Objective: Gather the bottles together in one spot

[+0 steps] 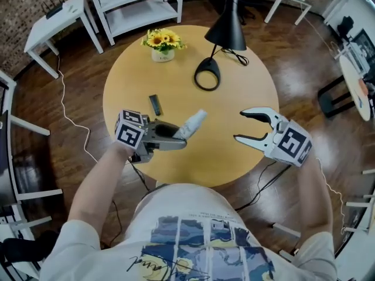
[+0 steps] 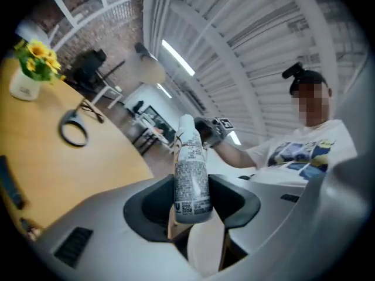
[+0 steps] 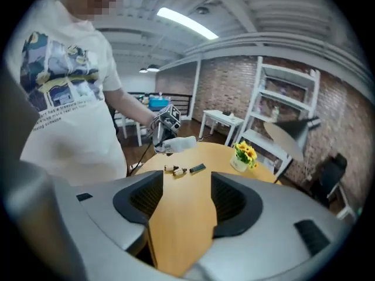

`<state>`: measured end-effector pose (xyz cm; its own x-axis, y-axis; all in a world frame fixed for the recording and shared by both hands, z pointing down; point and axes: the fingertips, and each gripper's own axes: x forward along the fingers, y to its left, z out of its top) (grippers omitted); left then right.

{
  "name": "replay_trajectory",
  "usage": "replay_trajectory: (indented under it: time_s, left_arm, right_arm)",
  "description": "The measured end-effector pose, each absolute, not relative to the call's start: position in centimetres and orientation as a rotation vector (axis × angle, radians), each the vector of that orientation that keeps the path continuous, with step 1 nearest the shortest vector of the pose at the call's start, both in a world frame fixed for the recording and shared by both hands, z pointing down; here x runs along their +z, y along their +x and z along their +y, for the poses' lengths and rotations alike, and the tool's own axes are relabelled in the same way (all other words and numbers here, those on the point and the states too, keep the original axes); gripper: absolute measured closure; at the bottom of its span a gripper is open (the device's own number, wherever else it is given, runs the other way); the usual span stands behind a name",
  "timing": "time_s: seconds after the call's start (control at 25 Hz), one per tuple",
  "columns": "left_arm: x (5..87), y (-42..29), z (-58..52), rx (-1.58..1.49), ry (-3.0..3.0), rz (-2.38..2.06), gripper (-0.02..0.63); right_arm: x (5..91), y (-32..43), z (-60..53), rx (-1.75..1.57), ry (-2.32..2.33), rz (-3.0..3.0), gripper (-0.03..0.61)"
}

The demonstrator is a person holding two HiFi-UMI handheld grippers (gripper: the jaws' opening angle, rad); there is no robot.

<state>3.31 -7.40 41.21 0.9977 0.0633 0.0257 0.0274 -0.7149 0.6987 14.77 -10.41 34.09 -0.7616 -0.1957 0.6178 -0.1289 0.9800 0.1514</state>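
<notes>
left gripper (image 1: 183, 139) clamped on white bottle (image 1: 194, 123), held clear above round surface (image 1: 246, 92) at its near-left part, cap end toward right gripper (image 1: 238, 126); right gripper jaws apart, nothing between them, over near-right edge

Round wooden table (image 1: 240, 107) — potted sunflowers (image 1: 162, 42), black desk lamp (image 1: 225, 33), small dark bar (image 1: 154, 105)

Bottle (image 1: 194, 122): base hidden inside left claw (image 1: 180, 138).
Label (image 2: 192, 177): print too blurred to read.
Small dark item (image 1: 154, 105), tabletop (image 1: 234, 104): unidentifiable.
</notes>
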Motion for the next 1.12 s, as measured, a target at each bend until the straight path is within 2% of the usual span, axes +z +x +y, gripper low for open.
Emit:
replay_trajectory:
  time_s: [0.16,0.36,0.52,0.72,0.92,1.12]
  left_arm:
    - [38.2,6.5,-3.3,0.031,2.312,0.445,0.433]
    - [36.6,7.0,-0.7,0.006,2.190,0.700,0.433]
    - [35.5,7.0,0.2,-0.035,2.115,0.827,0.434]
    - [34.8,7.3,1.6,-0.055,2.052,0.949,0.434]
    - [35.9,7.8,0.6,-0.069,2.083,0.826,0.433]
    - [39.3,6.7,-4.6,-0.080,2.206,0.394,0.428]
  right_arm:
    - [31.1,11.1,-8.3,-0.333,-0.067,-2.437,0.330]
    - [29.6,9.2,-4.1,-0.148,-0.410,-2.440,0.350]
    - [29.1,8.9,-2.8,-0.039,-0.544,-2.419,0.425]
    - [28.9,8.6,-1.4,0.063,-0.669,-2.395,0.434]
    - [29.5,9.0,-2.1,0.086,-0.614,-2.382,0.436]
    - [31.8,9.9,-6.0,0.095,-0.449,-2.350,0.436]
